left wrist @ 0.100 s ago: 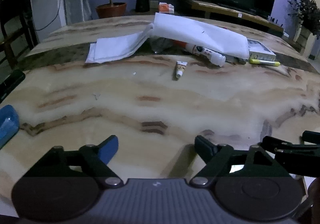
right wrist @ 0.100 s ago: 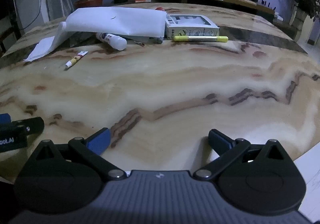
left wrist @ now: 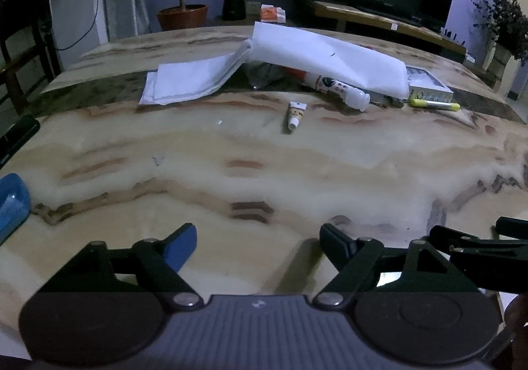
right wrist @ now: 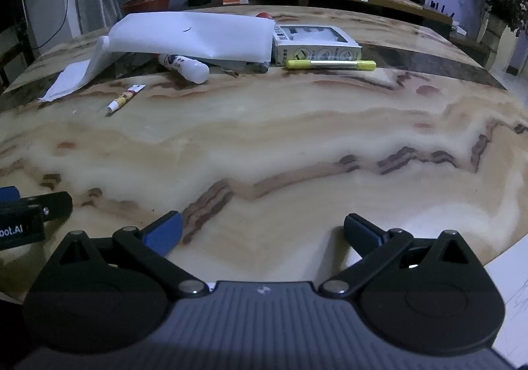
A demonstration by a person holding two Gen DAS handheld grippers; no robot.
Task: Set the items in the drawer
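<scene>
Near table (right wrist: pixel 264 126) lies bare; far side blocked by white sheet (right wrist: pixel 198 33), box (right wrist: pixel 316 43), bottle (right wrist: pixel 184 66).

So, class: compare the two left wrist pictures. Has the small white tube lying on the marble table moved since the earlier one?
No. The small white tube lies at the same spot, just ahead of the white plastic bottle, on the same marble vein.

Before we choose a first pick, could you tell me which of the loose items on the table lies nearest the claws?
The small tube, lying alone on bare marble; the bottle and yellow marker sit farther back.
</scene>
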